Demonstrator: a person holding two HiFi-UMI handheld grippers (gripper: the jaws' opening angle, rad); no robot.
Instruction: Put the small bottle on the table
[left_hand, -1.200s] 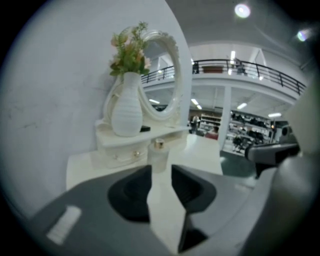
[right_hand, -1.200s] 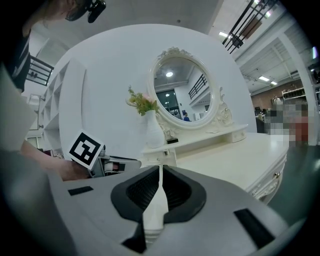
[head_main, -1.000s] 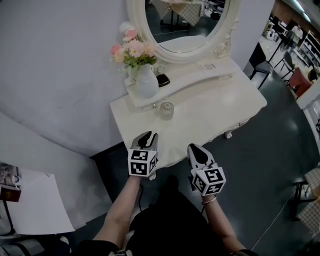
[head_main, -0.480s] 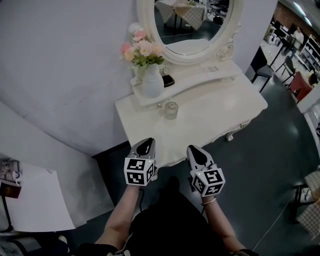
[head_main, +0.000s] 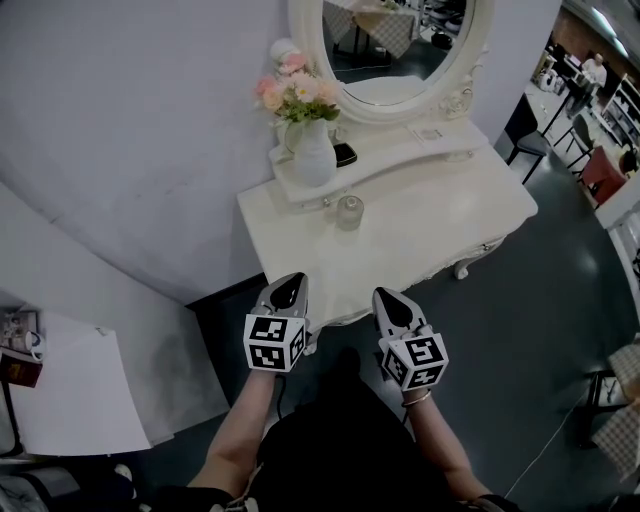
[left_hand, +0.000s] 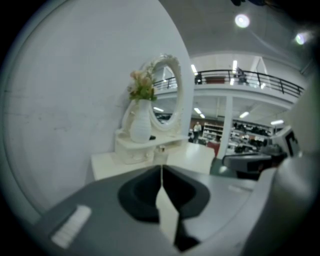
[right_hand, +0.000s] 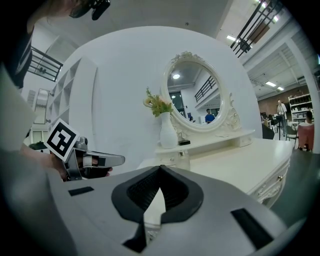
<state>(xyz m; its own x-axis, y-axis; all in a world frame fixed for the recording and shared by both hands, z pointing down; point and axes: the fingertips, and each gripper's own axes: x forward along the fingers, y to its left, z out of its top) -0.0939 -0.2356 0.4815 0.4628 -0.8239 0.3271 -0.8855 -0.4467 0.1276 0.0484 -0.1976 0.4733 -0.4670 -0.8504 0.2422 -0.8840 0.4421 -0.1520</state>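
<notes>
A small clear glass bottle (head_main: 349, 211) stands on the white dressing table (head_main: 450, 210), just in front of its raised shelf. It also shows small in the left gripper view (left_hand: 161, 148) and in the right gripper view (right_hand: 183, 156). My left gripper (head_main: 289, 283) hovers at the table's near edge, shut and empty (left_hand: 161, 167). Beside it my right gripper (head_main: 391, 297) is level with it, well short of the bottle. Its jaws meet with nothing between them (right_hand: 160, 167).
An oval mirror (head_main: 395, 45) and a white vase of flowers (head_main: 313, 160) stand on the shelf, beside a small dark object (head_main: 345, 154). A grey wall runs along the left. Dark floor and chairs (head_main: 528, 135) lie to the right. A white panel (head_main: 75, 395) sits lower left.
The head view has swung, so the table and mirror sit further right in the frame. The left gripper has dropped slightly down and left. The right gripper has hardly moved.
</notes>
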